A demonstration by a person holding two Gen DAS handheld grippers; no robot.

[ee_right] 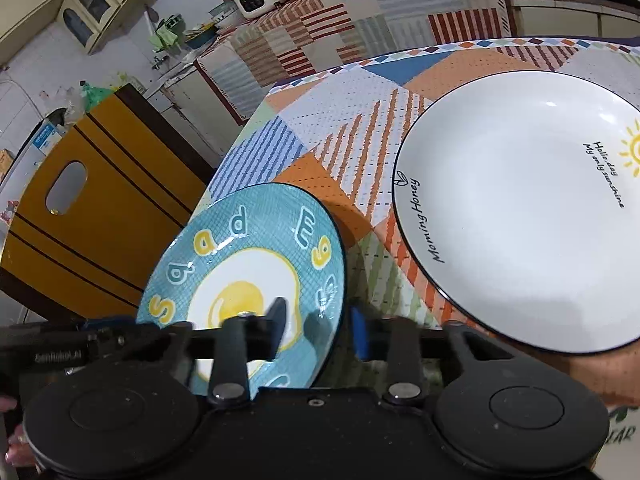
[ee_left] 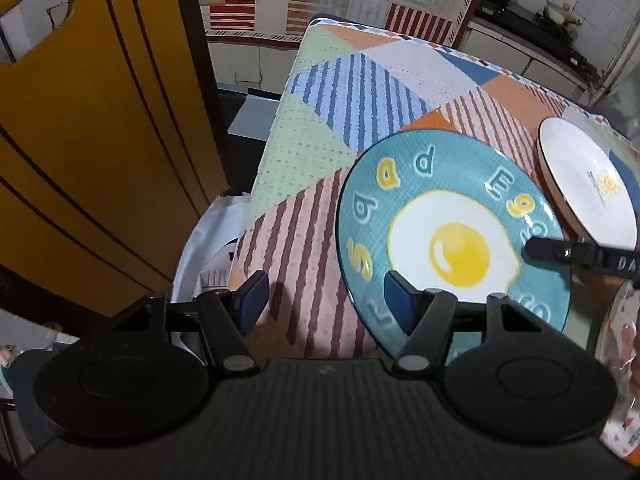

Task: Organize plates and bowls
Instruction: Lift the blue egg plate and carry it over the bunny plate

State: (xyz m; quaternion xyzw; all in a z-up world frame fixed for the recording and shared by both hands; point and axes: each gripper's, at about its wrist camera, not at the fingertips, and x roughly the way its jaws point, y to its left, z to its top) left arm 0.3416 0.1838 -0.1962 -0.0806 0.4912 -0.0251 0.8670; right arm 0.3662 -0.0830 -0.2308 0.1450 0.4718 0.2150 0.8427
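Note:
A teal plate (ee_left: 452,232) (ee_right: 240,280) painted with a fried egg and letters lies on the patchwork table. My left gripper (ee_left: 326,302) stands open astride the plate's left rim, one blue pad over the plate and the other over the cloth. My right gripper (ee_right: 318,326) straddles the opposite rim with narrow jaws. A sliver of plate still shows between its upper finger and the rim, so it reads as open. One of its fingers (ee_left: 560,252) reaches in over the plate from the right. A white plate (ee_left: 588,184) (ee_right: 520,208) with a sun drawing lies beside the teal one.
The table's cloth (ee_left: 320,120) ends at an edge just left of the teal plate. Beyond it stands a yellow-brown wooden panel (ee_left: 80,120) with a handle hole. A pink-patterned dish (ee_left: 620,360) sits at the near right. A white bag (ee_left: 208,248) hangs below the table edge.

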